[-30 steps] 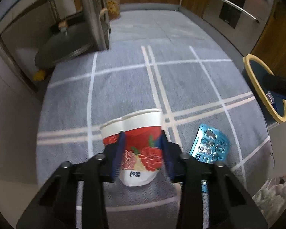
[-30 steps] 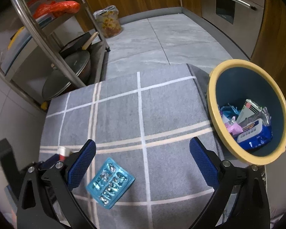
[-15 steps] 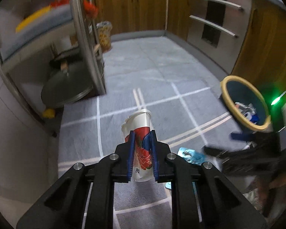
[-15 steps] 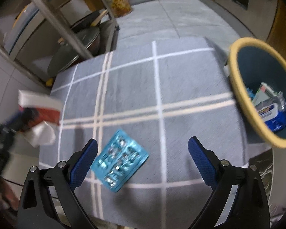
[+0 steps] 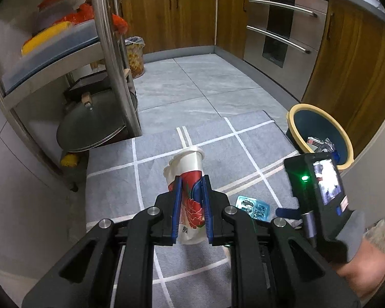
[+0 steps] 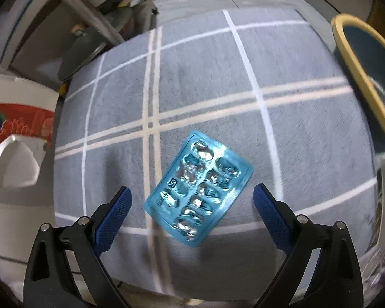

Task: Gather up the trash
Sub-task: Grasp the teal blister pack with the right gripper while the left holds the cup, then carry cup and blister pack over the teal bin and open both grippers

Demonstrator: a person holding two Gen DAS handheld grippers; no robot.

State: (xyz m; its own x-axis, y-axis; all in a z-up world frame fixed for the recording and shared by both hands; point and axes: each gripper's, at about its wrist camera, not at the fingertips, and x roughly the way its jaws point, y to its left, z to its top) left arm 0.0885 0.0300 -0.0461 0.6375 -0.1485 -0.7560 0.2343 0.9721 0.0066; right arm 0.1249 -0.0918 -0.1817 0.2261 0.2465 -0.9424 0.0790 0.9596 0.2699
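Note:
My left gripper is shut on a squashed white paper cup with a red flower print and holds it above the grey checked mat. The cup also shows at the left edge of the right wrist view. My right gripper is open, low over the mat, with a blue blister pack lying flat between its fingers. The pack also shows in the left wrist view, beside the right gripper's body. A blue bin with a yellow rim holds trash at the mat's right.
A steel rack with pot lids and containers stands at the left. Wooden cabinets and an oven line the back and right. A patterned bag stands on the tiled floor. The bin rim is at the right in the right wrist view.
My left gripper closed on the cup, squashed it and lifted it off the mat. My right gripper moved down and left until its open fingers straddle the blister pack.

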